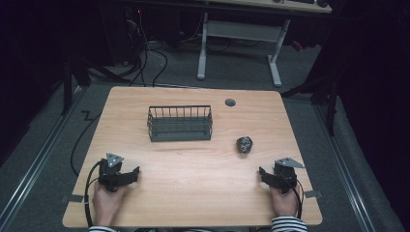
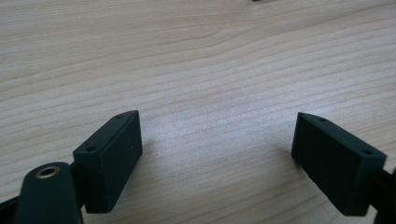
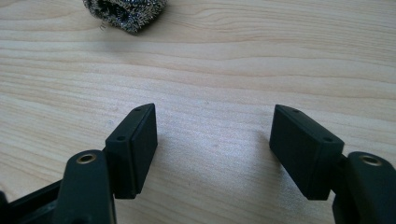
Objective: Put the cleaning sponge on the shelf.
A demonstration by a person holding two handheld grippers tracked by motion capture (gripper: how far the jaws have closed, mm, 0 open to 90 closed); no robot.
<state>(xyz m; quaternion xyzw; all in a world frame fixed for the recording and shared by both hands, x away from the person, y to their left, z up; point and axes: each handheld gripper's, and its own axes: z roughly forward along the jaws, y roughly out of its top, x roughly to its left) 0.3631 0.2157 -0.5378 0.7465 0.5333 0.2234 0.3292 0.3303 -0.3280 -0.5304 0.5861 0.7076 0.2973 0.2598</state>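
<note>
Two grippers rest low on my wooden table (image 1: 193, 169) in the high view: the left gripper (image 1: 137, 170) near the left corner, the right gripper (image 1: 261, 171) near the right. A steel wool ball (image 1: 244, 144) lies just ahead of the right one, and a dark wire basket (image 1: 180, 123) sits mid-table. In the left gripper view I see its jaws spread apart over bare wood. In the right gripper view the jaws are apart too, holding nothing, with the ball (image 3: 125, 13) ahead, a bit left.
</note>
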